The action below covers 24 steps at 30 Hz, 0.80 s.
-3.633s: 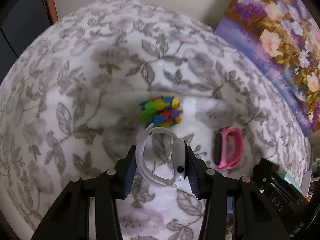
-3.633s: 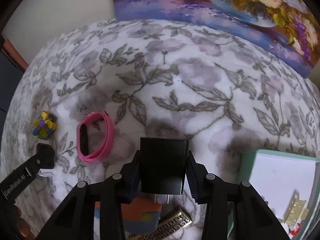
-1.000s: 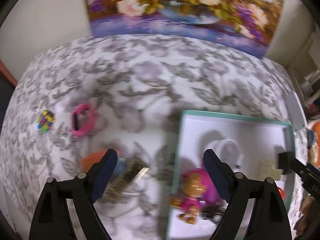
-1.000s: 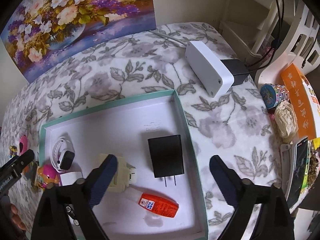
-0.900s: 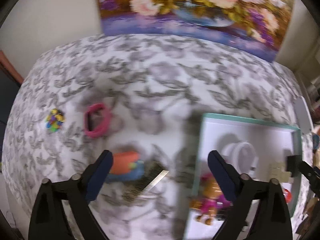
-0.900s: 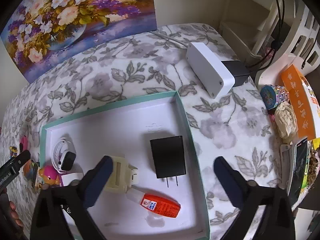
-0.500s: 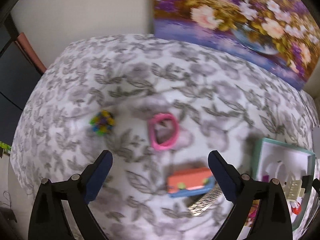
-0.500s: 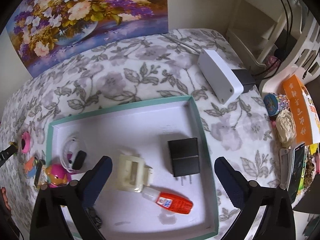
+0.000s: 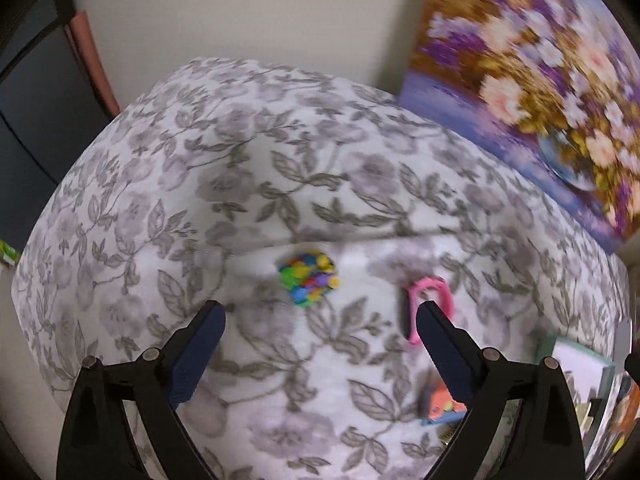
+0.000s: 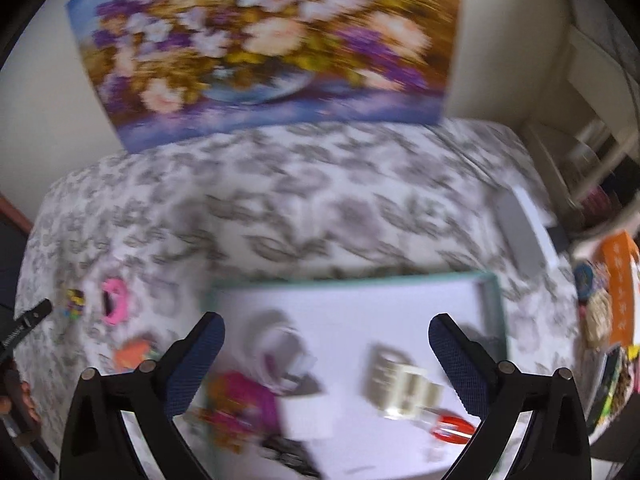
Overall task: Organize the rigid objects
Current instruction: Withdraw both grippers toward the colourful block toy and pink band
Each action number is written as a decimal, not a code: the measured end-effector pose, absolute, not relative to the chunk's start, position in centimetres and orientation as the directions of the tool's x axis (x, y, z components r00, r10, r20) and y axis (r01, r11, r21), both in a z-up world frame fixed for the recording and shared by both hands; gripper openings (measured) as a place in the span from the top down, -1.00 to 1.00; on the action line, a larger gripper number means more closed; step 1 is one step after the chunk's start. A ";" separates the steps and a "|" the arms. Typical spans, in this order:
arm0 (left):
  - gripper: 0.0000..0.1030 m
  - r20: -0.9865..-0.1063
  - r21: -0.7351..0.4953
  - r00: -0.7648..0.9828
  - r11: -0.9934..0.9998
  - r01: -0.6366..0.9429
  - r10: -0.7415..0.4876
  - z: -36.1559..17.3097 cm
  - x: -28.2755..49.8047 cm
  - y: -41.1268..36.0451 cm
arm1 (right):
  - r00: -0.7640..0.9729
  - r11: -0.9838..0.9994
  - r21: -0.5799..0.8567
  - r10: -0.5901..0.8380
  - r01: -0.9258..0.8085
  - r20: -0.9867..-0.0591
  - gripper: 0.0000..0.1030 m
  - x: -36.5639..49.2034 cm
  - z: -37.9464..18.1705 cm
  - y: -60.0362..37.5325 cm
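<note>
Lying ahead of the left gripper (image 9: 318, 316) and almost on the line between its 2 fingers, the multicoloured cluster toy (image 9: 309, 282) is the thing the coming pick is judged to turn on. It sits on the floral blanket (image 9: 280, 184), a little above the fingertips in the left wrist view and nearer the right-hand fingertip, apart from both. No clear long axis is shown: the toy reads as a roundish, knobbly clump of green, yellow, blue and red pieces, so the wrist angle is judged to matter little.

The pink band (image 9: 430, 306) lies just beside the right-hand fingertip, partly hidden behind it, its long axis running up and down the picture. The left gripper's jaws have just been opening and stand wide, with nothing between them.

The right gripper (image 10: 326, 330) is over the teal-rimmed tray (image 10: 490, 280), well apart from the toy; its jaws have also just been opening, are spread wide and hold nothing. In its blurred view the toy (image 10: 74, 302) and the band (image 10: 114, 306) are seen far to the left, so the left hand is the nearer. An orange and blue object (image 9: 438, 404) is also still outside the tray.
</note>
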<state>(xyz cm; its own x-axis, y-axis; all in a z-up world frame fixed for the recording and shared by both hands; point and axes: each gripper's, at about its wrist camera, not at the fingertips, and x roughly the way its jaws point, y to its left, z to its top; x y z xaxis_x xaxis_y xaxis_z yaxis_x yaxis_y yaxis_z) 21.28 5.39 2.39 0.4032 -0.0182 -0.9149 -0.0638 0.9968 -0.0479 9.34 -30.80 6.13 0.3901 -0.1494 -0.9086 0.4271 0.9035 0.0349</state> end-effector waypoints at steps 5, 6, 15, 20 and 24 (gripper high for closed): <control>-0.87 -0.929 -0.066 0.371 0.988 -0.137 -0.010 0.7 22.1 9.1 | 0.415 0.931 0.082 -0.079 0.356 -0.906 -1.00 13.7 6.0 -25.6; -0.87 -0.932 -0.077 0.362 0.985 -0.155 -0.016 0.3 22.3 9.8 | 0.414 0.935 0.086 -0.069 0.343 -0.908 -1.00 14.4 5.7 -24.8; -0.87 -0.938 -0.125 0.343 0.969 -0.212 -0.046 -2.1 23.2 12.0 | 0.368 0.971 0.104 0.017 0.217 -0.930 -1.00 20.1 0.9 -15.9; -0.87 -0.941 -0.132 0.334 0.966 -0.223 -0.052 -3.1 23.6 12.0 | 0.335 0.983 0.096 0.038 0.159 -0.941 -1.00 22.1 -1.7 -12.2; -0.87 -0.939 -0.154 0.337 0.959 -0.240 -0.067 -3.5 23.8 12.4 | 0.308 0.987 0.087 0.042 0.136 -0.951 -1.00 23.2 -3.8 -10.3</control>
